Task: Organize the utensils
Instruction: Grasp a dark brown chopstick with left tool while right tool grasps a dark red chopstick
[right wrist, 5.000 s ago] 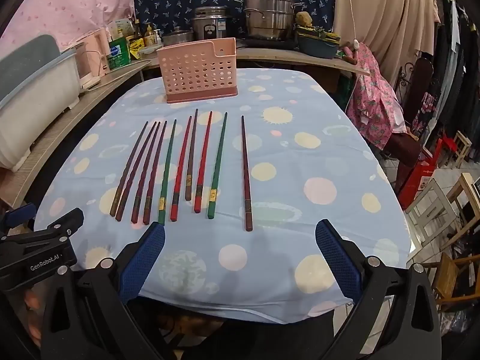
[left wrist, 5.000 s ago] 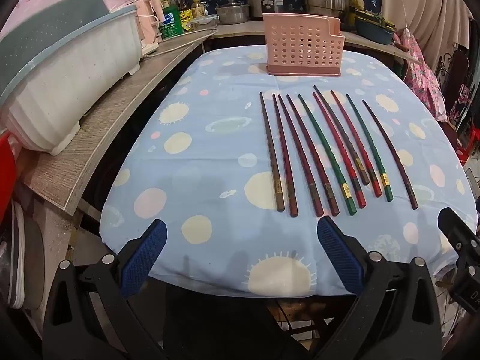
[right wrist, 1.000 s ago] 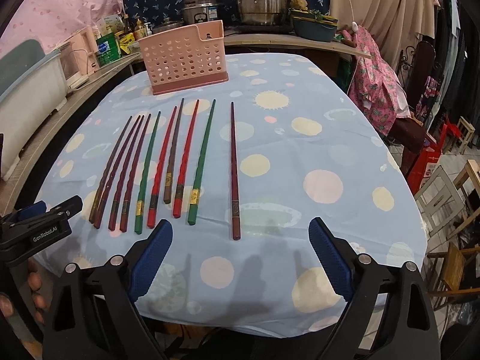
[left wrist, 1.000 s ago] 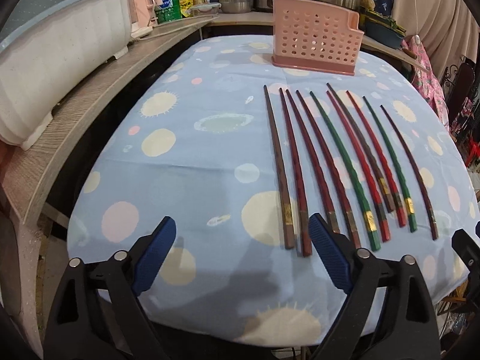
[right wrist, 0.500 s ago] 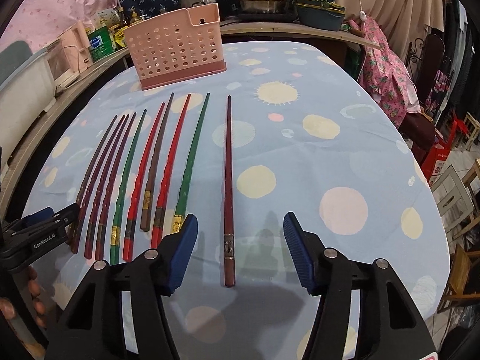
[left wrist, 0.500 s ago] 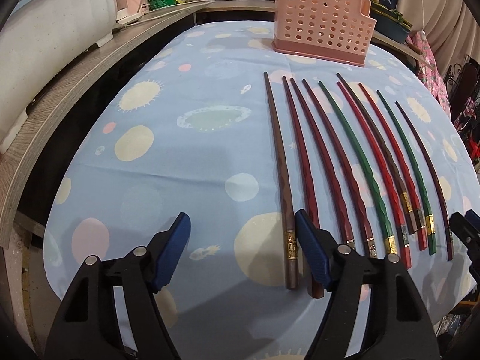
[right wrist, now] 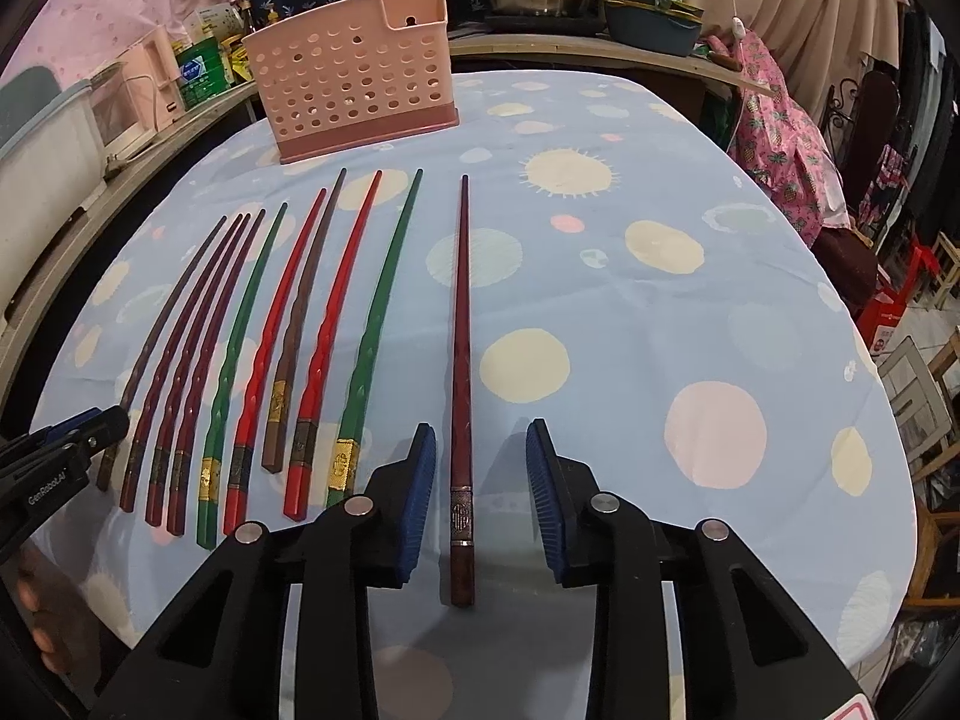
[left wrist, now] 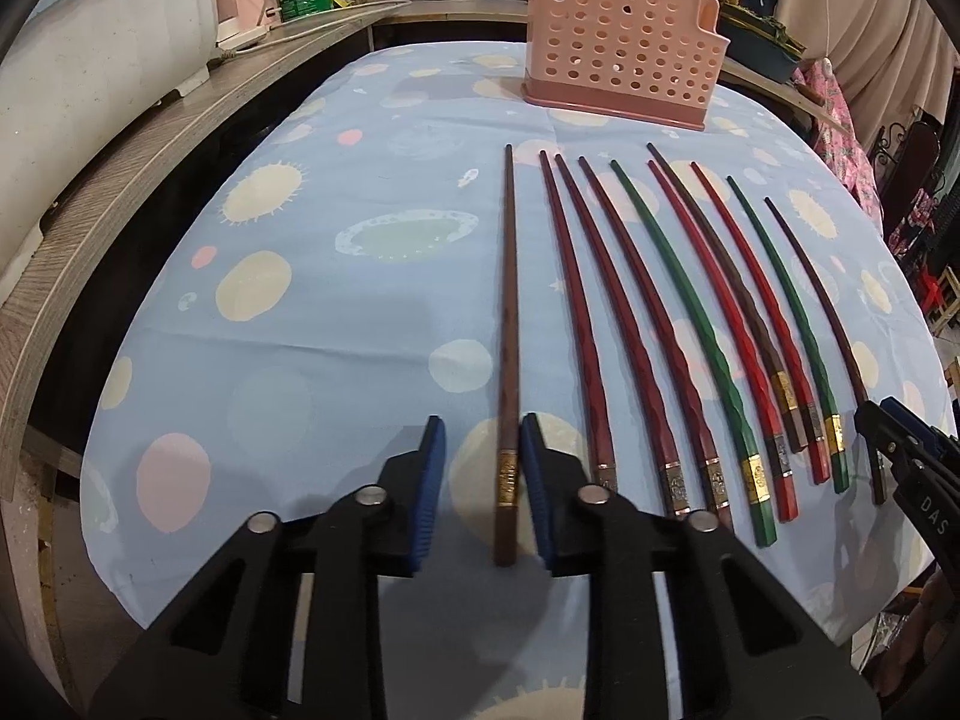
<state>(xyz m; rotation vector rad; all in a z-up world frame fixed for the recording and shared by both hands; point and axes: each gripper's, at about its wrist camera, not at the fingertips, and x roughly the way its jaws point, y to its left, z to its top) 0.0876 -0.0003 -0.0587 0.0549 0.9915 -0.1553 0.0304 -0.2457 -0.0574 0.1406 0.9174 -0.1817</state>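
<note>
left gripper point(left wrist: 483, 456) & right gripper point(right wrist: 474, 468) closing, unpinched, each round an end chopstick

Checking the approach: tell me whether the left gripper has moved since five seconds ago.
Yes. The left gripper has come forward and down toward the pink basket, its closing jaws now straddling the brown chopstick.

The left claw point(left wrist: 483, 480) was closing around the brown chopstick point(left wrist: 509, 324), the row's leftmost, nearer the camera than the pink basket point(left wrist: 621, 48).
</note>
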